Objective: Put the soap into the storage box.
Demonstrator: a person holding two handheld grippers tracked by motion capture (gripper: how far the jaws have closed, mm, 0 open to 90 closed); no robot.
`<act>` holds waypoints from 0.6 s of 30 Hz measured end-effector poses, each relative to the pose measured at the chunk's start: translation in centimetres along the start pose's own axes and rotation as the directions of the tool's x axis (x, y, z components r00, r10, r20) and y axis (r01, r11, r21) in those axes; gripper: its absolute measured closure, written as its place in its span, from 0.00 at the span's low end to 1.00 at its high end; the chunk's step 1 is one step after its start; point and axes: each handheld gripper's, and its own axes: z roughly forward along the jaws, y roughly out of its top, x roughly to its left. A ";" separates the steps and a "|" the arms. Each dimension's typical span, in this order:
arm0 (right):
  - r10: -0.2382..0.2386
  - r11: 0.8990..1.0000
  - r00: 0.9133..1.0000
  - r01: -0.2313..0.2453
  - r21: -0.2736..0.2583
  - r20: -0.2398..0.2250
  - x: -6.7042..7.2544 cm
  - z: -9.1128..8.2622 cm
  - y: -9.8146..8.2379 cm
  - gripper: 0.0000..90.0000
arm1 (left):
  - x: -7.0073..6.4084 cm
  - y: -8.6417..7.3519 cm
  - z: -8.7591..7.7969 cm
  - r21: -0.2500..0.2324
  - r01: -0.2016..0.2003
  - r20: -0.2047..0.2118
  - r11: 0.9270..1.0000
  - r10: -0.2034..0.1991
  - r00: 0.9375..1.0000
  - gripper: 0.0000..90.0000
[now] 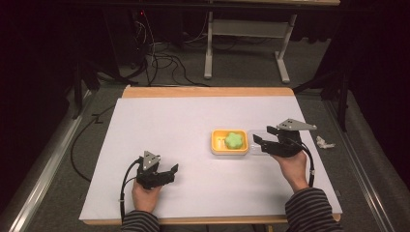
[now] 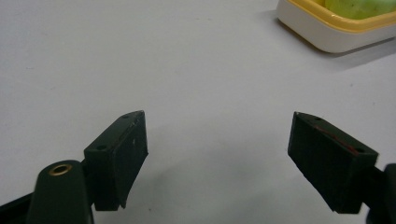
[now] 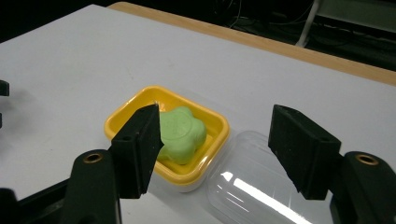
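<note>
The yellow dish (image 1: 229, 142) sits right of centre on the white bench (image 1: 159, 130) and contains the green flower-shaped soap (image 1: 235, 140); the clear lid (image 3: 254, 179) lies touching its right side. The right gripper (image 1: 261, 141) hovers over the lid, jaws apart and empty. The left gripper (image 1: 170, 172) rests near the left front edge, jaws wide and empty.

Left of the dish (image 1: 229, 143) and in front of it the table (image 1: 159, 125) lies bare; a lid (image 1: 256, 145) touches its right side.
</note>
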 end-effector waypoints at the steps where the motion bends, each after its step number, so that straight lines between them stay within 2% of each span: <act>1: -0.001 1.000 1.000 0.001 -0.004 0.002 -0.1 -0.2 0.0 0.39 | 0.0 0.0 0.0 0.000 0.000 0.000 1.000 0.000 1.000 0.23; 18: 0.022 0.998 1.000 -0.021 -0.060 0.016 -0.8 -2.6 -0.9 0.39 | 0.0 0.0 0.0 0.000 -0.001 -0.002 1.000 0.001 1.000 0.23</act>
